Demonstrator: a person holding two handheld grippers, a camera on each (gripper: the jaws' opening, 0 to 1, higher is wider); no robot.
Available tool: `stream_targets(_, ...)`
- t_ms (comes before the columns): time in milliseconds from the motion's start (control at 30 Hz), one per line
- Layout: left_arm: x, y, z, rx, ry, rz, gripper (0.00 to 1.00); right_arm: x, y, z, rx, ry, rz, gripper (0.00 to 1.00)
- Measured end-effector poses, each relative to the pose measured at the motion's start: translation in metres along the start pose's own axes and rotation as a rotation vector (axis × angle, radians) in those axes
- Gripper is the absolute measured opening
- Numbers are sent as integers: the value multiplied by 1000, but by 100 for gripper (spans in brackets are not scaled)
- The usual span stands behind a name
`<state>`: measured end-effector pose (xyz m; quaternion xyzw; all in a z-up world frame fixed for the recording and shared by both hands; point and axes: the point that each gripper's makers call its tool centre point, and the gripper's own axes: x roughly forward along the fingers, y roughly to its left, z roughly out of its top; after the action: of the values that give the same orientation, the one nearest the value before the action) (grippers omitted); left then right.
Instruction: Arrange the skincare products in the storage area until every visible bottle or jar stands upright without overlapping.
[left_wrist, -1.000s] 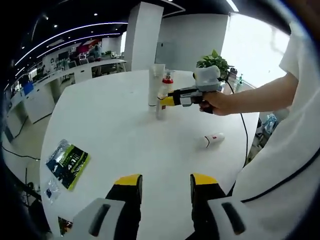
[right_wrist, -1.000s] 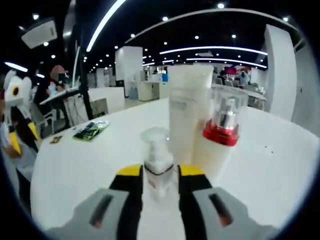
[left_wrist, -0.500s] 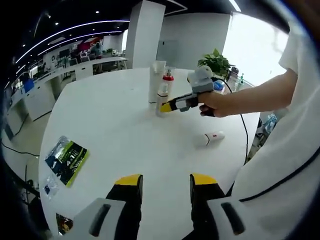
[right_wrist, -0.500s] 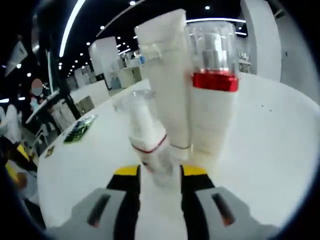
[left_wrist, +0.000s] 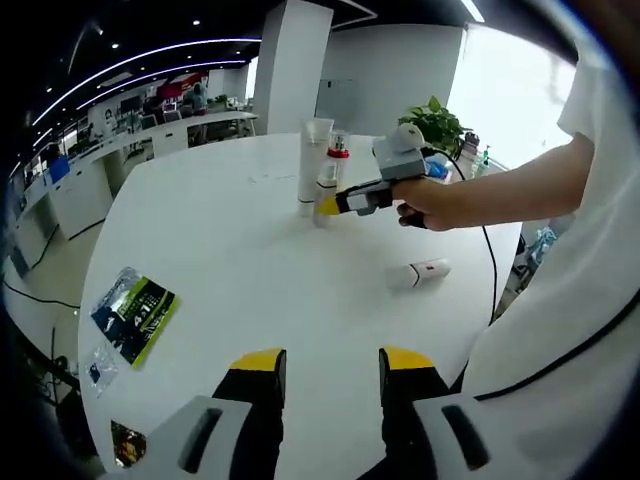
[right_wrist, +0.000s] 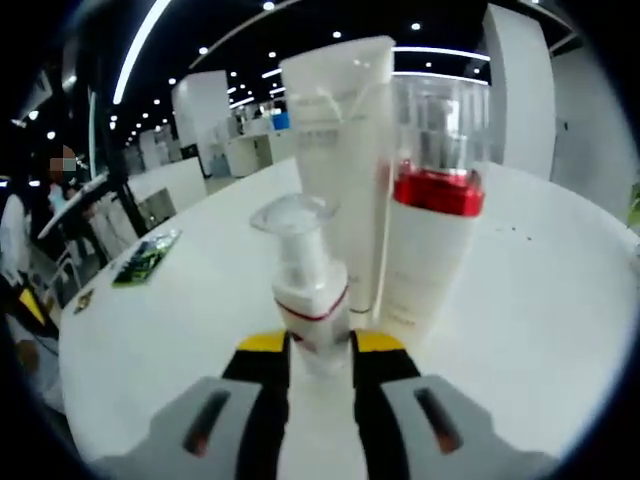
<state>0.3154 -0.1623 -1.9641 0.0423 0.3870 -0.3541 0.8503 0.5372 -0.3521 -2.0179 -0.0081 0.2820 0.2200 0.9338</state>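
Right tongs (right_wrist: 319, 345) clenched on the base of a small pump bottle (right_wrist: 308, 296), which stands about upright on the white tabletop (right_wrist: 520, 320), just in front of a tall white tube (right_wrist: 340, 150) and a red-collared bottle (right_wrist: 432, 240); those two stand upright side by side, close together, contact hard to tell. In the left gripper view the same cluster sits toward the far side of the tabletop, with the right tongs (left_wrist: 328, 204) at it, held by a person's hand (left_wrist: 425, 202). Left tongs (left_wrist: 330, 368) released, holding nothing, well apart from everything. One small white bottle (left_wrist: 417, 272) lies on its side near the tabletop's near edge. Judgement: three products look placed; the pump bottle awaits release, and the lying bottle remains to be stood up. A green packet (left_wrist: 135, 313) lies off to one side.
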Motion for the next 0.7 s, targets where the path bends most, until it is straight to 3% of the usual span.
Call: stream_targets(700,-4,1,-5,0,10,11,38,12,-2,5,10,10,-11,22)
